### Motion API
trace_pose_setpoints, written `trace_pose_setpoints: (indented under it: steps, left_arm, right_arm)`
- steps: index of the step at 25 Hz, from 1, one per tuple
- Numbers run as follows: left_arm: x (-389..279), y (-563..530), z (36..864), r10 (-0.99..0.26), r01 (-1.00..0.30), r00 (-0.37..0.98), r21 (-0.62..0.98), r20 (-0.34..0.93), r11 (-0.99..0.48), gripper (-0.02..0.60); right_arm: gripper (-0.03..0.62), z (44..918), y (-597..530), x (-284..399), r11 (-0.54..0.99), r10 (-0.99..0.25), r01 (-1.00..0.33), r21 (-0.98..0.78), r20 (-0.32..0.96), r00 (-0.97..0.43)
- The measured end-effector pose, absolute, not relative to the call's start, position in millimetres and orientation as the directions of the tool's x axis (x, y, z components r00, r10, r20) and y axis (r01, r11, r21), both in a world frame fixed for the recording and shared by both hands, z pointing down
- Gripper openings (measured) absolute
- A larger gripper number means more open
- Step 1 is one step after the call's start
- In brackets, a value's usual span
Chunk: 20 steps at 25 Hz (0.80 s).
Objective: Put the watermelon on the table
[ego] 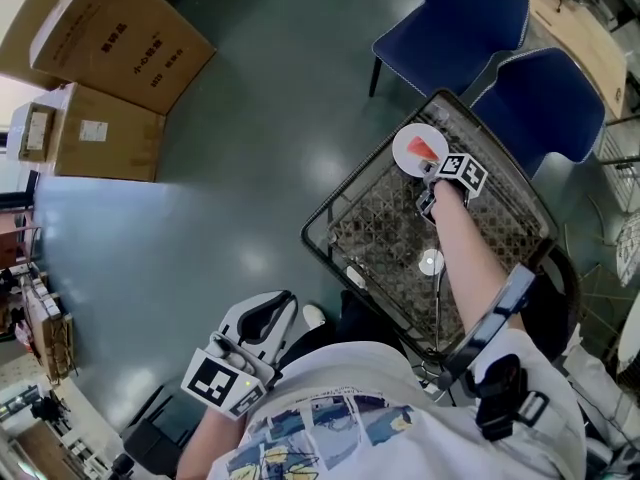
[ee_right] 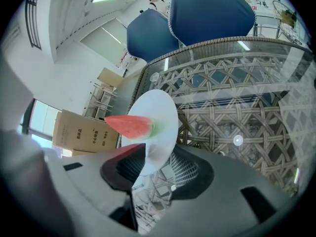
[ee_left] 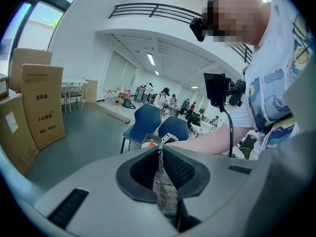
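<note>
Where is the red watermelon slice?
Head view, right side: the slice is on the round white plate, far corner of the glass-topped wicker table, beyond the right tongs.

We see a big room with a smooth, dark grey-green floor (ego: 250, 148) that shines a little where the light hits it. Two big brown cardboard boxes (ego: 120, 38) sit on the floor, one beside the other. Two blue chairs (ego: 460, 13) stand just beside a glass-topped table (ego: 370, 233) with woven wicker under the glass. The walls (ee_left: 84, 58) are white. A tall window (ee_left: 44, 14) lets in daylight, and long lights (ee_left: 151, 59) glow on the ceiling. A black railing (ee_left: 148, 11) runs high up.
</note>
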<state>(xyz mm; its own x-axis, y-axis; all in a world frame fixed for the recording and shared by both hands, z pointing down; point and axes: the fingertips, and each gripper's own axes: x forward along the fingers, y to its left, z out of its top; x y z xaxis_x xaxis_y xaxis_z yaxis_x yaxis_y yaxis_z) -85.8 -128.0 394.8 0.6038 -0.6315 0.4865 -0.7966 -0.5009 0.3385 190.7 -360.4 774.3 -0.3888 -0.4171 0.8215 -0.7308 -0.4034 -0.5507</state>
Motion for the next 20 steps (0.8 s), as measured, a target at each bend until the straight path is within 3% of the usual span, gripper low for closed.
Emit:
trace_pose_setpoints:
  steps: [12, 20]
  left_arm:
    - [-94.4, -113.0, 389.3, -0.646, -0.793, 0.609, 0.349, 0.461, -0.499, 0.035]
    - [-103.3, -87.3, 380.9, -0.640, -0.766, 0.643, 0.349, 0.421, -0.540, 0.035]
  right_arm:
    - [0.138, 770.1, -342.3, 201.5, -0.456, -0.508, -0.639, -0.620, 0.771, -0.385]
    - [0.138, 738.2, -296.5, 192.8, -0.341, -0.519, -0.721, -0.604, 0.760, -0.392]
